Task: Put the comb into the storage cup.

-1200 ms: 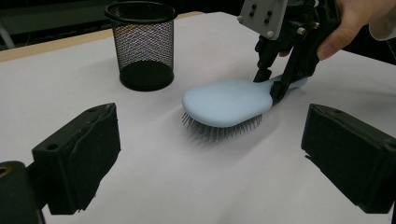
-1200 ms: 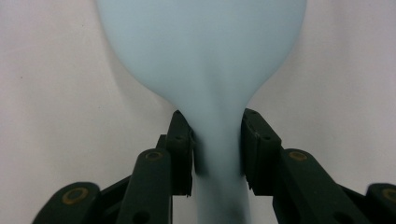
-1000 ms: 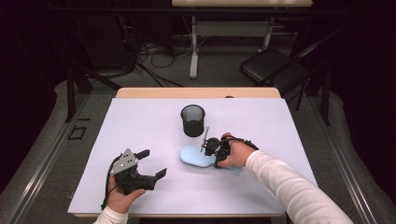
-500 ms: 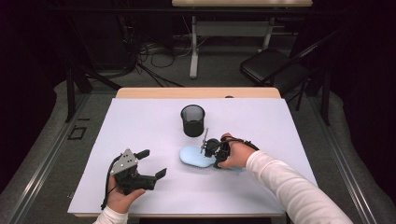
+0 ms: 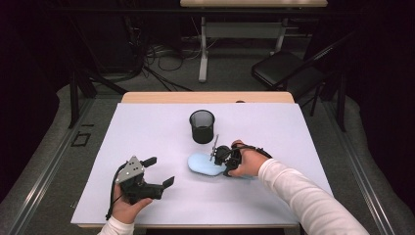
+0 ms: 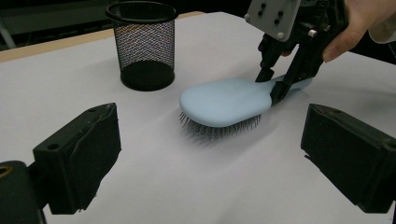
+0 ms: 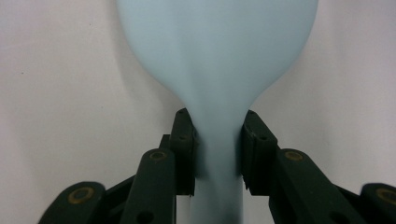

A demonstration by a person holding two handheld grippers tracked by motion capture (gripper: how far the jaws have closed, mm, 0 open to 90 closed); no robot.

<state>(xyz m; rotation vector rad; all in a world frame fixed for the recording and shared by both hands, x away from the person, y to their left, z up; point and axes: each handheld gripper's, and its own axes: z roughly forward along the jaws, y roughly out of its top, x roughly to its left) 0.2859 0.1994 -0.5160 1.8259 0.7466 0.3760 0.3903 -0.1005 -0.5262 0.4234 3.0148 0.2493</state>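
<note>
The right tool (image 5: 219, 155) clenches the neck of the pale blue brush (image 6: 224, 100), 1 pad on each side of the handle. The brush lies bristles down on the bench (image 5: 293, 132), its head reaching out ahead of that tool. A mesh cup (image 5: 202, 126) stands just beyond. The left tool (image 5: 159, 171) is released, holding nothing, well apart from the brush.

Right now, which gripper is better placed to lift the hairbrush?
Right. The right gripper is already clamped on the neck of the hairbrush, which lies bristles down beside the mesh cup. The left gripper sits open, well apart from it.
</note>
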